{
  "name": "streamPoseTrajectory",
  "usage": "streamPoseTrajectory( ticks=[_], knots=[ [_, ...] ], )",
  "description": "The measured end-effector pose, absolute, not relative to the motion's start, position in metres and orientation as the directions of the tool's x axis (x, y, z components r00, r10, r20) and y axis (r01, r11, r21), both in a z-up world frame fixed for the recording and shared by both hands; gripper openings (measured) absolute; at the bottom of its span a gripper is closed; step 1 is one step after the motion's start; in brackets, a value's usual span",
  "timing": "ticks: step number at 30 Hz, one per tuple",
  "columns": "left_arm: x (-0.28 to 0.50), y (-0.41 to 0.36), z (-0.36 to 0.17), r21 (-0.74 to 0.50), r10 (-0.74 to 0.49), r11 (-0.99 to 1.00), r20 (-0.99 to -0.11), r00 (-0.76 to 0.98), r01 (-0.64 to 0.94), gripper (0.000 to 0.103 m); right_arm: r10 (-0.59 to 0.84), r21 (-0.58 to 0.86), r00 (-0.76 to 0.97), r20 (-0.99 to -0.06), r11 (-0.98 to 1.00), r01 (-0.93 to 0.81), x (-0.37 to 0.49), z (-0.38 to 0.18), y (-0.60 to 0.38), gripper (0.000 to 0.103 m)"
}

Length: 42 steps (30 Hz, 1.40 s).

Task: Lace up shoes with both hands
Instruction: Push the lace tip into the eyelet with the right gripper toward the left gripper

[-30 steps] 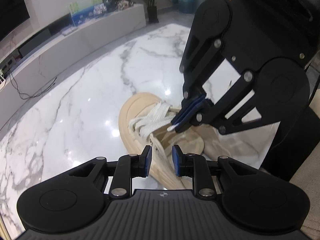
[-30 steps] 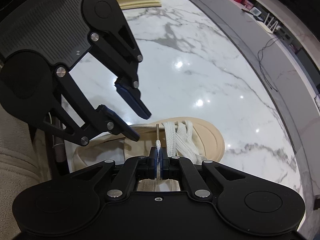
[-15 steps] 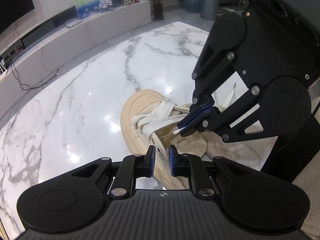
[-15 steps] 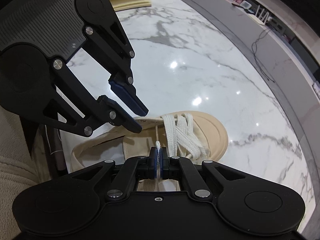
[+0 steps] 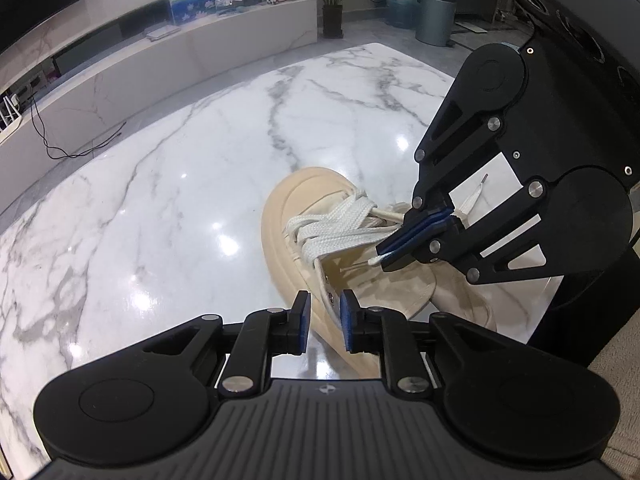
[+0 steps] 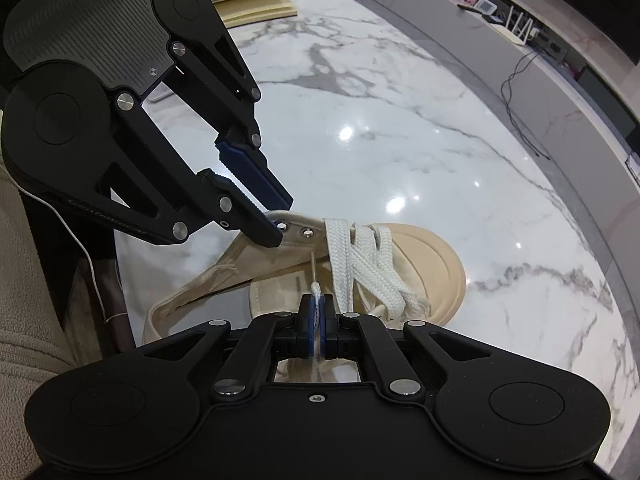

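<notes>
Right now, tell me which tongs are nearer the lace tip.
Right. The right tongs pinch the lace tip; the left tongs sit open astride the shoe's eyelet edge, apart from it.

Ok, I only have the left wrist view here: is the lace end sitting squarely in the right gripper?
Observer: Yes. The right gripper is shut on the lace end, centred between its pads, and the thin tip sticks out ahead of them.
Operator: And which holes are free on the flap between my fingers?
Observer: Two empty metal eyelets show on that flap, right beside the lower finger of the left gripper. The crossed white lacing begins just past them.
</notes>
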<state>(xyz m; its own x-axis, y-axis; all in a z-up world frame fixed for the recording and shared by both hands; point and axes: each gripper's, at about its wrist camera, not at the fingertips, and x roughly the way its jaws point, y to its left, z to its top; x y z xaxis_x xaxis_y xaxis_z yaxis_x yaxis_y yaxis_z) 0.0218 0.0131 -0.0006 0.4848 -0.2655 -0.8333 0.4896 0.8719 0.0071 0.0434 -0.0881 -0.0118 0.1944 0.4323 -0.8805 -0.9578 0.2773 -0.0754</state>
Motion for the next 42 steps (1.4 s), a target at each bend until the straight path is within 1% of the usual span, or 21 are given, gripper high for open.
streamPoseTrajectory(
  ticks=[25, 32, 38, 42],
  knots=[
    [0.022, 0.009, -0.001, 0.031, -0.257, 0.859, -0.837, 0.483, 0.51, 0.016, 0.442, -0.07, 0.185, -0.878, 0.265, -0.962, 0.042, -0.001, -0.091, 0.001],
    [0.017, 0.006, 0.011, 0.044, -0.275, 0.841, -0.824, 0.495, 0.54, 0.016, 0.448, -0.075, 0.19, -0.873, 0.262, -0.962, 0.048, 0.0, -0.087, 0.001],
    [0.015, 0.006, 0.018, 0.141, -0.239, 0.783, -0.83, 0.503, 0.606, 0.016, 0.453, -0.076, 0.192, -0.871, 0.26, -0.962, 0.048, -0.002, -0.081, 0.001],
    [0.016, -0.002, 0.01, 0.253, -0.218, 0.668, -0.833, 0.509, 0.699, 0.016, 0.458, -0.072, 0.19, -0.869, 0.262, -0.962, 0.045, 0.0, -0.079, 0.001]
  ],
)
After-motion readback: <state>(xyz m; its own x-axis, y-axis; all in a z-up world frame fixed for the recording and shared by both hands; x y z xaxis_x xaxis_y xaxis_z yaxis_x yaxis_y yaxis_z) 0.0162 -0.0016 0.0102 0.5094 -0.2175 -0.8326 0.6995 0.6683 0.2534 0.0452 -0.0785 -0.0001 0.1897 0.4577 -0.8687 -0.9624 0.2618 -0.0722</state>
